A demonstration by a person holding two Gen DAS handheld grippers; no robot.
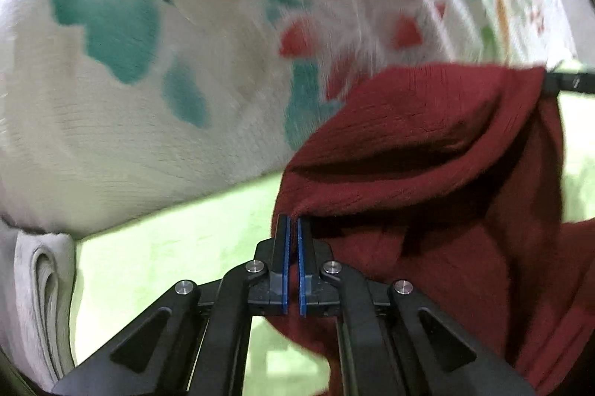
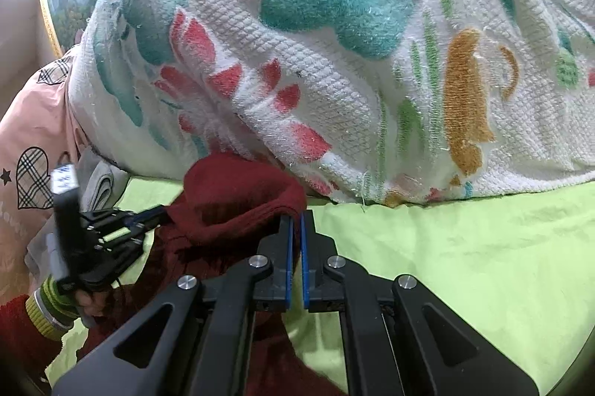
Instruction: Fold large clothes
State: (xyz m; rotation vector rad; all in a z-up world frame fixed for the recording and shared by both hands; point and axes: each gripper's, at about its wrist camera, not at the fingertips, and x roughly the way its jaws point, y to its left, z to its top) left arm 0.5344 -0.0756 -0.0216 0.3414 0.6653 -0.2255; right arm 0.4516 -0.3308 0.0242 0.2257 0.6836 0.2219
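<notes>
A dark red knit garment point(image 1: 427, 150) hangs lifted above the lime-green sheet point(image 1: 167, 247). My left gripper point(image 1: 293, 223) is shut on one edge of it, at the garment's left side. My right gripper point(image 2: 297, 217) is shut on the other edge of the same red garment point(image 2: 230, 202). The right gripper's tip also shows in the left wrist view point(image 1: 569, 81), at the garment's far right corner. The left gripper shows in the right wrist view point(image 2: 156, 215), pinching the cloth at the left. The garment sags between the two grips.
A large white towel blanket with teal, red and orange flower print point(image 2: 353, 61) is piled just behind the garment. Folded grey cloth point(image 1: 41, 295) lies at the left. A pink fabric with plaid hearts point(image 2: 26, 150) lies at the far left. Green sheet point(image 2: 465, 254) extends right.
</notes>
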